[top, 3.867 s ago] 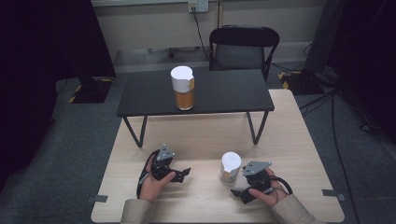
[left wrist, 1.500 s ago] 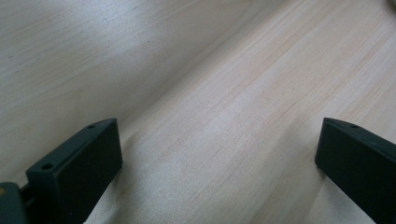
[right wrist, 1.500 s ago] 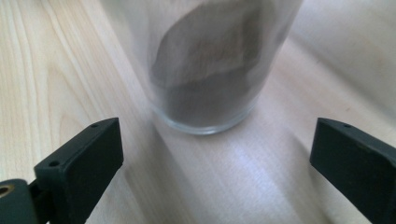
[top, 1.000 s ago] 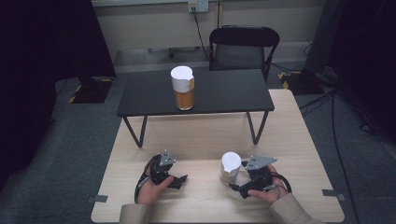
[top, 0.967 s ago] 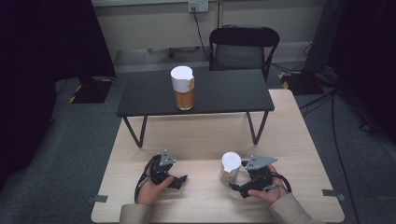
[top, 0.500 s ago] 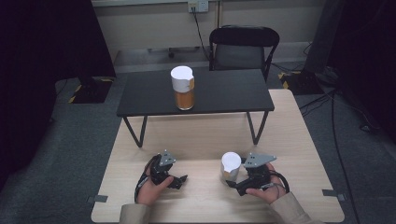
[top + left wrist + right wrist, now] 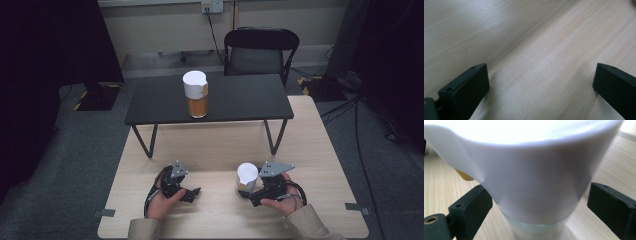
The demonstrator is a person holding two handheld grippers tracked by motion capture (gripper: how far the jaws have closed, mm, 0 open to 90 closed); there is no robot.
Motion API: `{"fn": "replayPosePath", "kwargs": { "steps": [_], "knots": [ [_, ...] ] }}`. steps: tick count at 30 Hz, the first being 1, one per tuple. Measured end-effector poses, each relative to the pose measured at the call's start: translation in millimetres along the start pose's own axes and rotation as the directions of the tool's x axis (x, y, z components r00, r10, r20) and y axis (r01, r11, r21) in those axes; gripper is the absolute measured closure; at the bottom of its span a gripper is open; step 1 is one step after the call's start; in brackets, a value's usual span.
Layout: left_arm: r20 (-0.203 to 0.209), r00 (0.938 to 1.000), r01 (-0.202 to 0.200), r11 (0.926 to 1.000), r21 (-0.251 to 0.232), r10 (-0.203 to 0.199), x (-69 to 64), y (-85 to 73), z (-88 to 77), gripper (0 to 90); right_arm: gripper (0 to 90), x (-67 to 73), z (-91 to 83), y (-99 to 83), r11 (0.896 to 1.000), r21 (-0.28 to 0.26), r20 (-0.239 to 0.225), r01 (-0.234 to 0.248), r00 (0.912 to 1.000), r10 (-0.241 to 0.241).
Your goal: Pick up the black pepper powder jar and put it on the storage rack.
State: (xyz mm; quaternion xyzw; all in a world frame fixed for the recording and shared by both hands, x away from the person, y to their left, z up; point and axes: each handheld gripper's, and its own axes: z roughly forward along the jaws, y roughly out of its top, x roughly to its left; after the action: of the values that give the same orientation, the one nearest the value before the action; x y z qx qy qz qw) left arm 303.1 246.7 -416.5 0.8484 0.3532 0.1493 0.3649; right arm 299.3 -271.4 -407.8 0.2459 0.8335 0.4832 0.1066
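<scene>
Looked like a lab or recording studio room: grey carpet floor (image 7: 90, 150), black curtains (image 7: 45, 45) at 9 and 3 o'clock, wall power socket (image 7: 212, 6) at 12, loose black cables (image 7: 360, 115), folding black chair (image 7: 260, 50), taped-down light wooden table (image 7: 320, 150).

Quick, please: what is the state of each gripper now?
Left gripper: open, nothing between its fingers.
Right gripper: fingers have just been closing around the cup; a gap still shows on one side, so no grip yet.
</scene>
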Motion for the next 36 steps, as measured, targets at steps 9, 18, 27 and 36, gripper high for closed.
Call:
{"fn": "replayPosePath", "kwargs": {
  "steps": [9, 18, 27, 36],
  "knots": [
    [0.0, 1.0, 0.0, 1.0, 0.0, 0.0, 0.0, 0.0, 0.0, 0.0, 14.8, -2.2, 3.9, -0.8, 1.0, -0.027, -0.015, 0.006, 0.9999, -0.007],
    [0.0, 1.0, 0.0, 1.0, 0.001, 0.0, 0.1, 0.2, 0.0, 0.0, 22.9, -0.3, 4.0, -1.9, 0.999, -0.042, -0.002, 0.024, 0.9997, -0.024],
    [0.0, 1.0, 0.0, 1.0, 0.001, 0.0, 0.0, 0.1, 0.0, 0.0, 29.2, 1.8, 4.2, -3.3, 0.998, -0.049, -0.003, 0.034, 0.9994, -0.034],
    [0.0, 1.0, 0.0, 1.0, 0.001, 0.0, 0.0, 0.2, 0.0, 0.0, 30.0, 5.8, 3.5, -3.3, 0.998, -0.05, 0.013, 0.044, 0.999, -0.043]
  ]
}}
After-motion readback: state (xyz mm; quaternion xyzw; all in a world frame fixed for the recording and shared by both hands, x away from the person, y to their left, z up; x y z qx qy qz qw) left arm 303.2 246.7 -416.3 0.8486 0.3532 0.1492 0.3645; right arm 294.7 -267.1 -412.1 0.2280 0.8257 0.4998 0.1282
